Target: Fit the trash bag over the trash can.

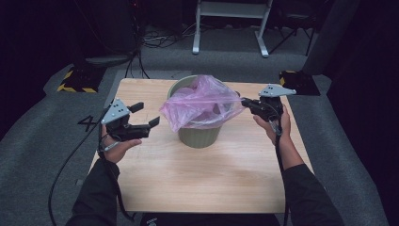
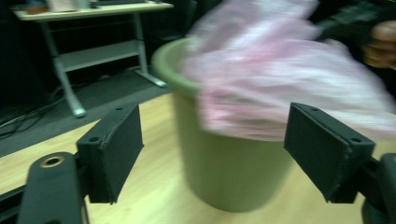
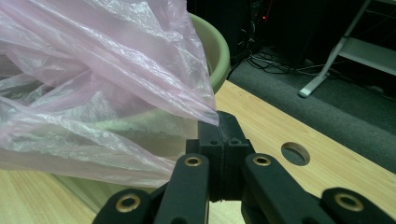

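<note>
A green bin (image 1: 200, 134) stands in the middle of the wooden table (image 1: 197, 179), lined with a pink plastic bag (image 1: 200, 106) that spills over its rim. My right gripper (image 1: 245, 102) is shut on the bag's edge at the bin's right and pulls it taut; in the right gripper view the film (image 3: 93, 84) runs into the closed pads (image 3: 224, 135). My left gripper (image 1: 145, 115) hovers left of the bin, open, nothing between its fingers (image 2: 114, 149). In the left gripper view the bin (image 2: 224, 172) and bag (image 2: 280, 79) lie ahead, blurred.
A round hole (image 3: 295, 153) is cut in the tabletop near the right gripper. Beyond the table lie grey carpet, cables (image 1: 160, 40) and a white desk frame (image 1: 230, 19). Black bases with yellow stripes (image 1: 77, 80) flank the far corners.
</note>
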A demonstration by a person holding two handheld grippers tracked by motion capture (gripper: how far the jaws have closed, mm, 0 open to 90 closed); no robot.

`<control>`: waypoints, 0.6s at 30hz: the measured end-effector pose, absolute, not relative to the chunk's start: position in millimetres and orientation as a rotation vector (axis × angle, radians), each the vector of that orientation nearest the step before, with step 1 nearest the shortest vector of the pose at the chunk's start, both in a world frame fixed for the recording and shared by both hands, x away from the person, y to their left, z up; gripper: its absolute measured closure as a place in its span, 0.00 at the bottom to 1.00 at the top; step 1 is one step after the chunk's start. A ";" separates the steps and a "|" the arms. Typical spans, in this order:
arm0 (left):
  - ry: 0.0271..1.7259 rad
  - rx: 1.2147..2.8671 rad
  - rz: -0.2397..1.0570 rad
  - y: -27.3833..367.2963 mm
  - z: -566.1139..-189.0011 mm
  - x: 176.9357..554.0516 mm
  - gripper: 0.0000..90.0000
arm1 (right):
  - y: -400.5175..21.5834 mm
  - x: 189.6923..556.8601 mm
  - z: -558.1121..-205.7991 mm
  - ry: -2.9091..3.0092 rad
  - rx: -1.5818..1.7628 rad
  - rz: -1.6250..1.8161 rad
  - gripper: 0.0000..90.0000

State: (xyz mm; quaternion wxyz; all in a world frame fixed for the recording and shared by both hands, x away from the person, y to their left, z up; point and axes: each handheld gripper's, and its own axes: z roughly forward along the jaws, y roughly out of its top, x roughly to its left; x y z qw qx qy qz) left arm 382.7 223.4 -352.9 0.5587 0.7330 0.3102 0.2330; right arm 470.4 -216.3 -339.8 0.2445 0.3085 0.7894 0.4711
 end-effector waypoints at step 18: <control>0.687 1.821 0.516 171.8 -355.2 386.6 0.67 | -214.7 469.2 -341.1 2.163 0.842 1.292 0.97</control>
